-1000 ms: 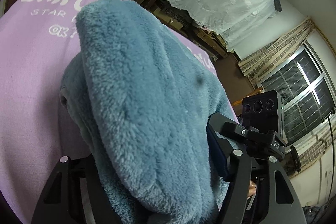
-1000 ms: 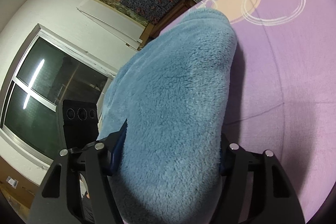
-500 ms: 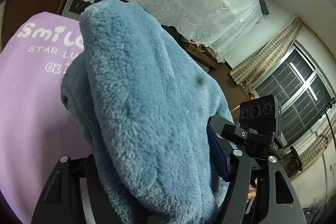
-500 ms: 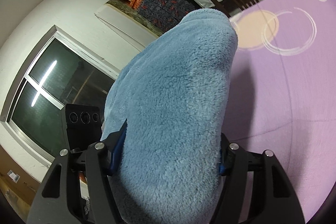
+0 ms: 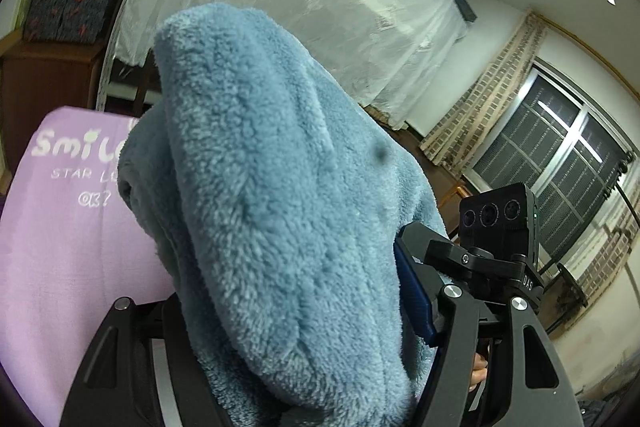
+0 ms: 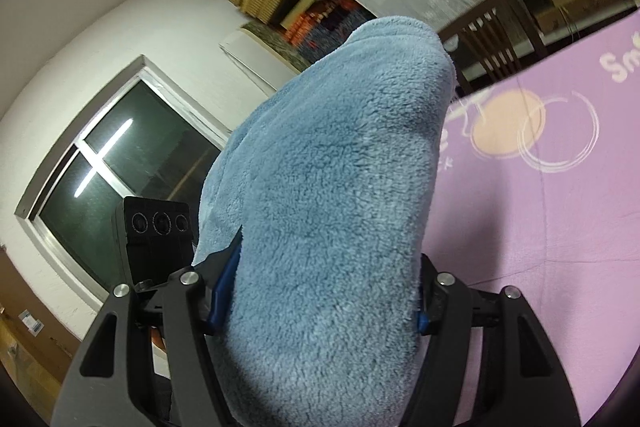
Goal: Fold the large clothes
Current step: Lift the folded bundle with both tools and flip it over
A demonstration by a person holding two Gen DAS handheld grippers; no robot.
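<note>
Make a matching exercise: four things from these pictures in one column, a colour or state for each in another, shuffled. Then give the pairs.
1. fleece
2. tablecloth
3. chair
4. left gripper

a. dark wood, behind the table
b. purple with white lettering
c. blue, fluffy, bunched up
d. clamped on thick fabric

Pairs: 1-c, 2-b, 3-a, 4-d

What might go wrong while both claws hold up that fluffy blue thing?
1. The blue fleece garment is a thick bunch in the left claw and the right claw; plush fabric might slip out.
2. It blocks most of both views, so laying it straight on the purple cloth could be guesswork.
3. The claws sit close together, so they might bump.
</note>
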